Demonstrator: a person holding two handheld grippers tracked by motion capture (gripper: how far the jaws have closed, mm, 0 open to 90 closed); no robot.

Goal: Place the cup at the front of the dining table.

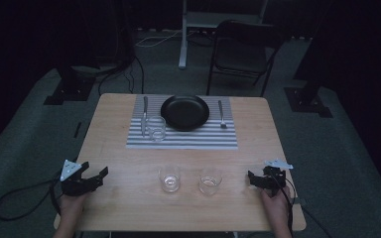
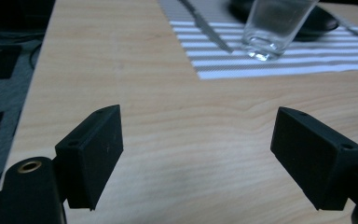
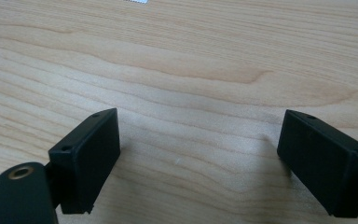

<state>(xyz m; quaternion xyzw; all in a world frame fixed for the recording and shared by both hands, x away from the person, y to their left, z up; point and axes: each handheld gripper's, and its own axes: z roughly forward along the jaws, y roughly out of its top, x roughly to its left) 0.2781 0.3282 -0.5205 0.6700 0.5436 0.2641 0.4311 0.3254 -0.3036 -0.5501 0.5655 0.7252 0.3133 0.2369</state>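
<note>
The left tool [image 1: 98,174] rests at the near left corner of the wooden surface [image 1: 119,198], its jaws spread wide with only bare wood between them. The right tool [image 1: 252,178] sits at the near right edge, jaws likewise spread and pinching nothing. Between the two tools stand two empty glasses, well apart from both: the left glass [image 1: 169,178] and the right glass [image 1: 210,181], near each other. Farther back lies a striped placemat [image 1: 188,140] carrying a black plate [image 1: 184,112], a knife [image 1: 145,114], a fork [image 1: 222,115] and a third glass [image 1: 156,128], which stands just beside the knife.
</note>
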